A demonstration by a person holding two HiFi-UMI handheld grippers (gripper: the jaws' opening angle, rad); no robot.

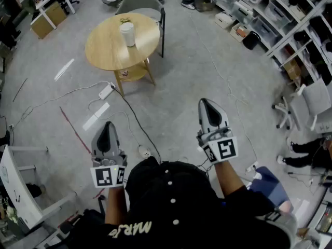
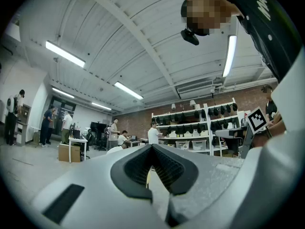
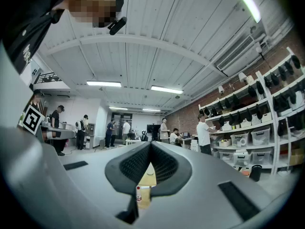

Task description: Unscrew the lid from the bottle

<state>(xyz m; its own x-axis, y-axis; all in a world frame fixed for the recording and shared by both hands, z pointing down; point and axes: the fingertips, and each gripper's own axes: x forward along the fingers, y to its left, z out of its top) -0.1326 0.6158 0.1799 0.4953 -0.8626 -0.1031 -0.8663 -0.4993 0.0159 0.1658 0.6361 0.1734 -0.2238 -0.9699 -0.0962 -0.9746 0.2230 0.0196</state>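
A white bottle (image 1: 127,34) with a lid stands upright on a round wooden table (image 1: 106,48), far ahead on the grey floor. My left gripper (image 1: 107,126) and right gripper (image 1: 206,104) are both held close to the person's body, well short of the table, jaws shut with nothing between them. In the left gripper view the left gripper (image 2: 151,149) points across the room with its pads together. In the right gripper view a sliver of the table (image 3: 147,178) shows past the tips of the shut right gripper (image 3: 150,147).
A grey chair (image 1: 142,1) stands behind the table. A power strip (image 1: 106,91) and cables lie on the floor between me and the table. Shelving (image 1: 270,14) lines the right side, with an office chair (image 1: 306,105) near it. A white frame (image 1: 15,185) stands at the left.
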